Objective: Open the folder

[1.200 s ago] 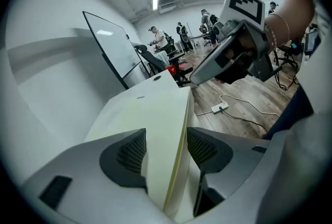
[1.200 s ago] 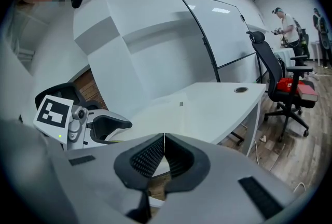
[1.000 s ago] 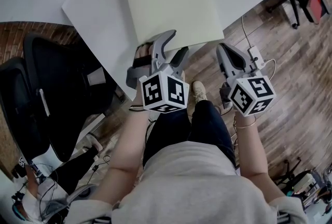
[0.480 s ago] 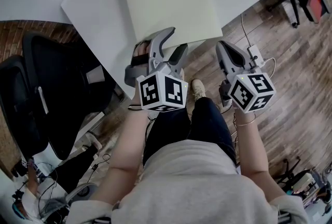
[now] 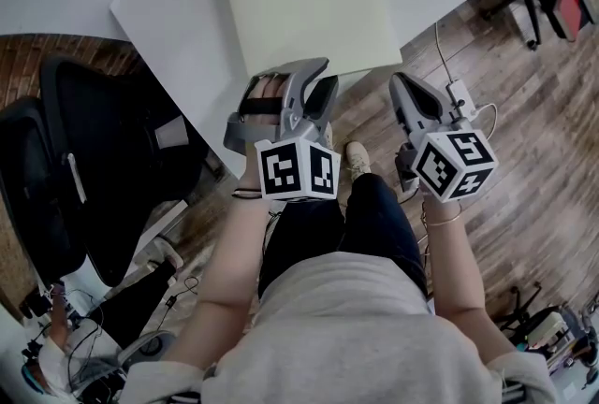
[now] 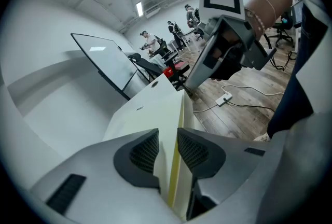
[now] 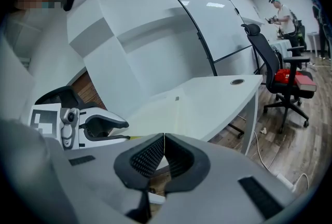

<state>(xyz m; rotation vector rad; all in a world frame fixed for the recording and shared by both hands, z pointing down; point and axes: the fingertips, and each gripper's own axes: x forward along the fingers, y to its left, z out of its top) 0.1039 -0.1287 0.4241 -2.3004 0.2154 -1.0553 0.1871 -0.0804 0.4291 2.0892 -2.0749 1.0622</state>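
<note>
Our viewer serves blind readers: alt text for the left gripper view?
The grey jaws of the left gripper, which have just been closing, pinch the near edge of a pale yellow flat folder lying on a white desk; the right gripper hangs beyond.

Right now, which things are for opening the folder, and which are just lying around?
For the job: pale yellow flat folder; left gripper, whose jaws have just been closing on the folder's near edge; white desk it lies on.

Just lying about: right gripper, shut and empty, off the desk; black office chair; white power strip on the wooden floor.
</note>
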